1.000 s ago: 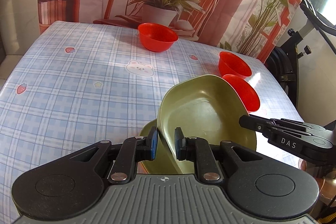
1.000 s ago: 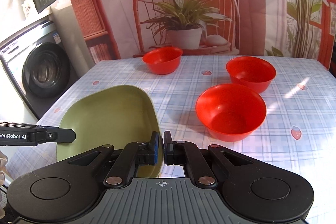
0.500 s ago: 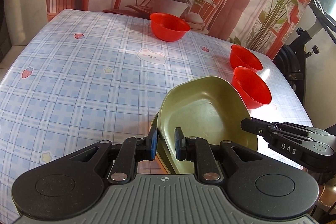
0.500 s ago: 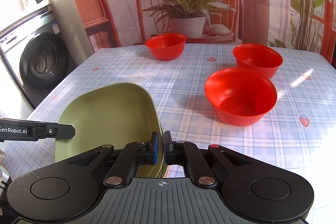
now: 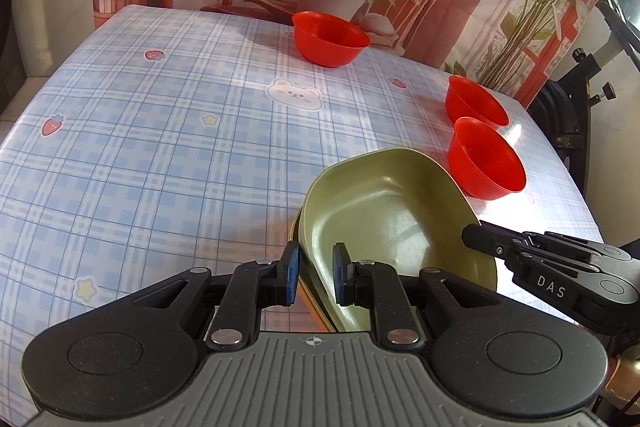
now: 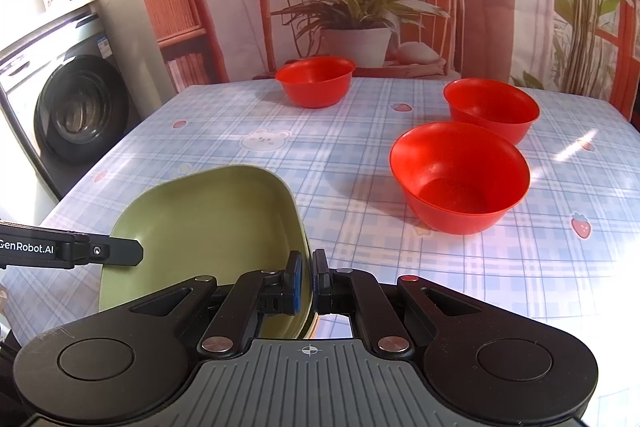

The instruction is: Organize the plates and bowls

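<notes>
A green plate [image 5: 392, 223] is held tilted above the table's near edge; it also shows in the right wrist view [image 6: 200, 231]. A second green plate's rim [image 5: 296, 231] peeks out beneath it. My left gripper [image 5: 316, 277] is shut on the plate's near left rim. My right gripper [image 6: 307, 281] is shut on its right rim. Three red bowls stand on the table: one at the far middle [image 5: 330, 38] [image 6: 315, 81], one at the far right [image 5: 474, 101] [image 6: 491, 109], one nearer right [image 5: 486, 159] [image 6: 459, 177].
The table [image 5: 160, 155] has a blue plaid cloth. A washing machine [image 6: 68, 103] stands left of it. An exercise machine [image 5: 576, 99] stands right of it. A printed backdrop with a chair and plant hangs behind.
Both grippers and the plate have drawn back and risen a little, so the table and bowls sit further away in the views. The lower plate shows less.
</notes>
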`<state>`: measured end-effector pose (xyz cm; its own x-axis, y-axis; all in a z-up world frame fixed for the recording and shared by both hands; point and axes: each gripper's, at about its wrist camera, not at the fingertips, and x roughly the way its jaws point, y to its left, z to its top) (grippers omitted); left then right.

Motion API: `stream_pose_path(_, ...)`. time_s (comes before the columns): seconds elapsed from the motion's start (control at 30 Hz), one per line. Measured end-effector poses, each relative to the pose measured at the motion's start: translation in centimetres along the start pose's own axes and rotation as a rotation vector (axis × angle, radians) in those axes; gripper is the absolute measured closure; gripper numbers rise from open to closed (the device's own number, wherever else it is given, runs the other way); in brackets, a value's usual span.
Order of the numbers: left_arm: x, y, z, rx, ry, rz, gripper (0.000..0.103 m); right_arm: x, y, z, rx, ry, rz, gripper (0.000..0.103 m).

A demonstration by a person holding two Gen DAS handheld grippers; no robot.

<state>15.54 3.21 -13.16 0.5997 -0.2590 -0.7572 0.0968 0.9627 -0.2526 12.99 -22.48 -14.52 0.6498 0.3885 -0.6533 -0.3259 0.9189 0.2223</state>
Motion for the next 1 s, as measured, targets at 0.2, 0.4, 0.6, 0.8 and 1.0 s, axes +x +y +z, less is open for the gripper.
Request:
stream_pose_path(0.2, 0.0, -0.1, 0.0, 0.004, -0.004, 0.009, 0.085, 0.0, 0.0, -0.1, -0.001, -0.002, 0.000, 0.098)
stream_pose_path(0.4, -0.2, 0.1, 0.0, -0.007, -0.013, 0.009, 0.085, -0.3, 0.0, -0.2, -0.002, -0.007, -0.006, 0.095)
stream_pose_path(0.6, -0.3, 0.3, -0.2, -0.022, -0.014, 0.017, 0.084, -1.1, -0.1, -0.3, -0.013, -0.030, -0.019, 0.094)
stream_pose_path(0.8, -0.3, 0.1, -0.3, -0.029, -0.012, 0.020, 0.084, -1.3, -0.3, -0.7, -0.014, -0.025, -0.017, 0.094)
stream_pose_path(1.0, 0.0, 0.0, -0.5, -0.029, -0.003, 0.021, 0.084, -0.6, -0.1, -1.5, -0.022, -0.002, -0.016, 0.094)
